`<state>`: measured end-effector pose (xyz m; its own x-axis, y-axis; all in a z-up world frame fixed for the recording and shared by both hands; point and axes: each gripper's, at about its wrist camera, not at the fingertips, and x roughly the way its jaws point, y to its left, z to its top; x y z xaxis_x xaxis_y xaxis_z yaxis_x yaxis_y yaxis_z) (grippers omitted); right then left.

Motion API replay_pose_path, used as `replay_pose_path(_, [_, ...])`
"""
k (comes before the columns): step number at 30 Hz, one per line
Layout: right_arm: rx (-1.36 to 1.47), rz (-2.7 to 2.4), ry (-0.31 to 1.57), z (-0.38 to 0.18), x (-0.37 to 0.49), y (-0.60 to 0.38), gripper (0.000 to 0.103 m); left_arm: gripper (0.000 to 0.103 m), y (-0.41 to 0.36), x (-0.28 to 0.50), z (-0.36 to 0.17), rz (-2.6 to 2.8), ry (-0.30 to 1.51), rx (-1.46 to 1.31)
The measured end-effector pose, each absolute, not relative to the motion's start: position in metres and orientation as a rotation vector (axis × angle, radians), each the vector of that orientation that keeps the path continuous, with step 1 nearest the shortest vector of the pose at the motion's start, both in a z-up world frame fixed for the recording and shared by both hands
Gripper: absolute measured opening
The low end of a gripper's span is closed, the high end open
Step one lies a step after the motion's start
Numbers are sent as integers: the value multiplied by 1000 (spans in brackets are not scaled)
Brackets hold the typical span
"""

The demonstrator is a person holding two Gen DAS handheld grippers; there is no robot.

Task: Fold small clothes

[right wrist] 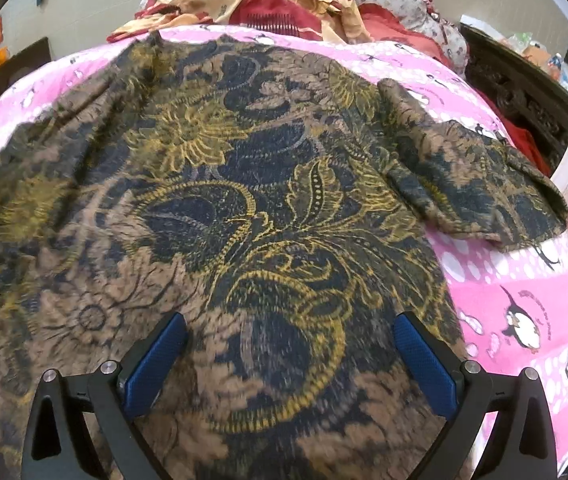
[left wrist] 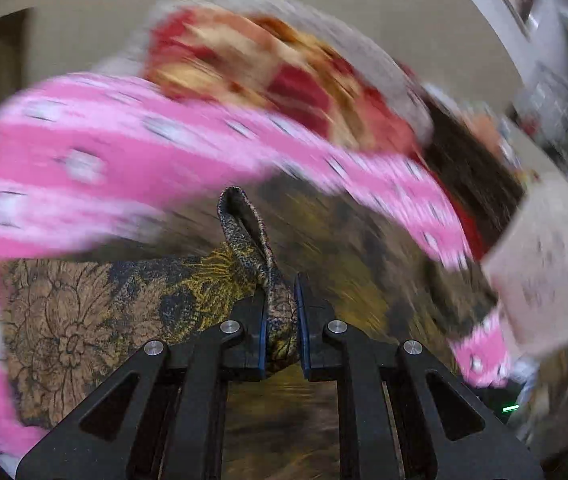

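**Op A:** Nearest my lens is the left claw [left wrist: 280, 334], pressed together on a bunched edge of the patterned shirt [left wrist: 131, 312]. A loop of the fabric sticks up just ahead of the fingertips, and the rest of the cloth trails off to the claw's left. That view is badly smeared, so I can't say which edge I've got.

**Op B:** On my side the right claw [right wrist: 290, 354] is spread wide and pinching nothing. It hangs over the shirt [right wrist: 243, 200], which lies mostly flat on the pink penguin blanket [right wrist: 524, 300] covering the bed. One sleeve [right wrist: 472, 184] stretches out ahead and to the claw's right, not folded in.

**Op A:** So I'd judge we're early. The garment is spread out and I've pinched one side, but I see no finished fold.

**Op B:** Agreed. Both sides and the crosswise fold look to be left. A pile of red and cream clothes [right wrist: 267, 4] sits beyond the shirt, far ahead of my claw.
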<state>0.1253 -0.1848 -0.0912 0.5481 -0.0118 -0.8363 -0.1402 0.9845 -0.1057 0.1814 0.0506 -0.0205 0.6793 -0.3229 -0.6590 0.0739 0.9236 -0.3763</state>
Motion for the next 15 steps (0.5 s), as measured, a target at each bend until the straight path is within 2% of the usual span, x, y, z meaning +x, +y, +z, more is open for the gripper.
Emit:
replay_pose_path(2, [-130, 97, 958, -76, 119, -193, 103, 11, 13, 195, -53, -284, 869, -319])
replay_pose_path(6, [-121, 110, 894, -46, 116, -205, 103, 11, -10, 199, -98, -296, 981, -326])
replay_pose_path(13, [-12, 382, 872, -25, 154, -175, 103, 12, 22, 134, -86, -300, 963, -299])
replay_pose_path(15, [27, 515, 889, -34, 169, -155, 97, 12, 35, 118, -95, -238, 974, -236])
